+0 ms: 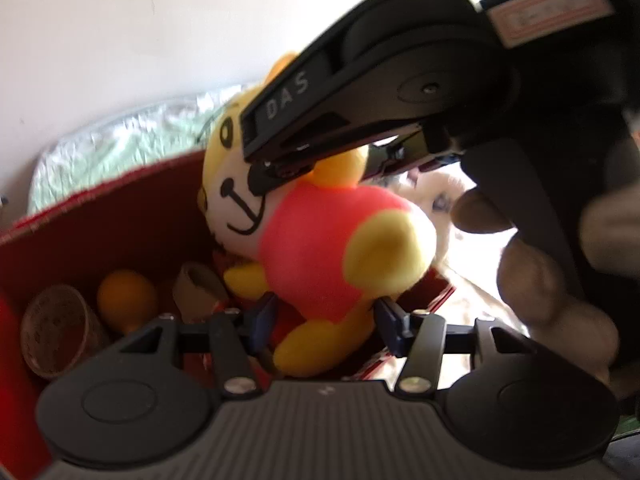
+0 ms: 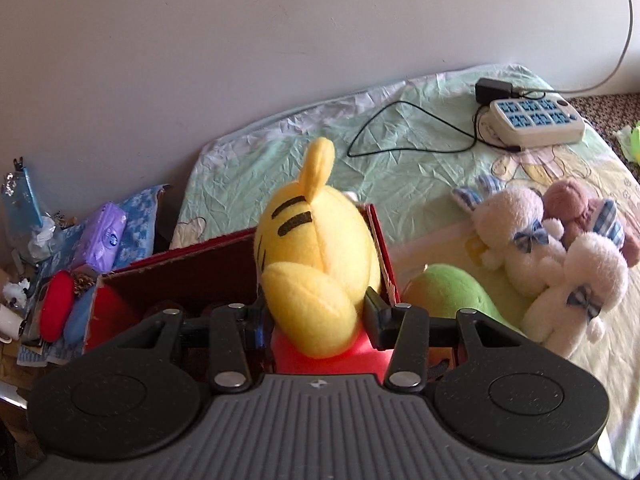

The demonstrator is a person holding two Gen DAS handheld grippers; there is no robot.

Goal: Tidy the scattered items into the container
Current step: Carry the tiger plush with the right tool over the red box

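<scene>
You're in a bedroom at home: a crumpled cartoon bedsheet (image 2: 280, 168) against a plain wall (image 2: 200, 40), plush bunnies (image 2: 552, 256) lying on it, a power strip (image 2: 536, 120) charging beside them, tissues (image 2: 102, 240) piled at the bedside.

Both grippers angled downward, close together. Left gripper (image 1: 326, 316) — jaws pinched on the plush tiger (image 1: 336, 240) low on its body. Right gripper (image 2: 316, 320) clamped on its arm — bare fingers (image 1: 532, 276) wrapping its handle.
</scene>
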